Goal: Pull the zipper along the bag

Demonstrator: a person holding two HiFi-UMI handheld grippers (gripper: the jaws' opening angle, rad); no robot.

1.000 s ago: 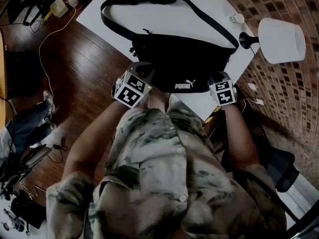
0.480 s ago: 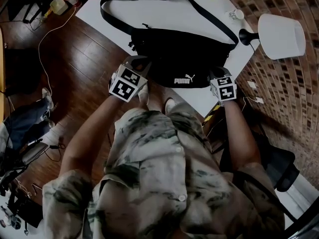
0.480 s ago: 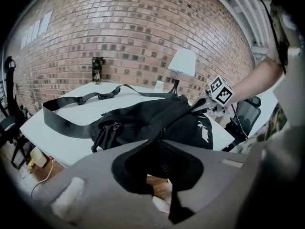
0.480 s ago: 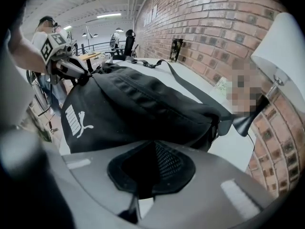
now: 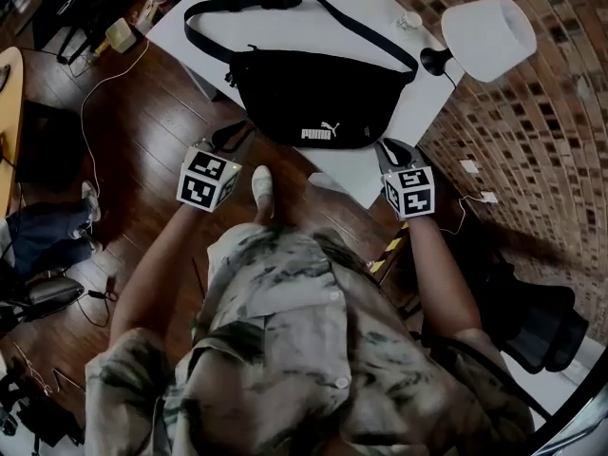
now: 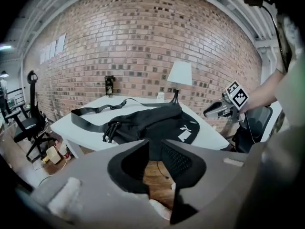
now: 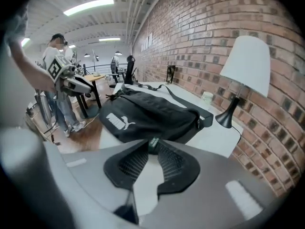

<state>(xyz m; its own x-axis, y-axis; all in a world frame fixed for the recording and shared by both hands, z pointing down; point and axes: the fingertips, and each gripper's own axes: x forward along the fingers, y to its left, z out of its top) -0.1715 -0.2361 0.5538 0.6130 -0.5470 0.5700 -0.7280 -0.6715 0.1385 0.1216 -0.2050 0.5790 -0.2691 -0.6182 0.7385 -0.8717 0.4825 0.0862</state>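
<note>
- Since a second ago the left gripper (image 5: 235, 137) has been drawn back off the waist bag (image 5: 309, 93) to over the floor; its jaws are opening, empty.
- The right gripper (image 7: 151, 146) is closed narrowly on a small tab (image 7: 152, 142) at the bag's near right end, on the white surface (image 5: 285, 28).
- A tug there could drag the otherwise unheld bag off the near edge.
- The zipper and slider cannot be made out on the black fabric.

dim, sharp, heavy fisheye edge distortion
</note>
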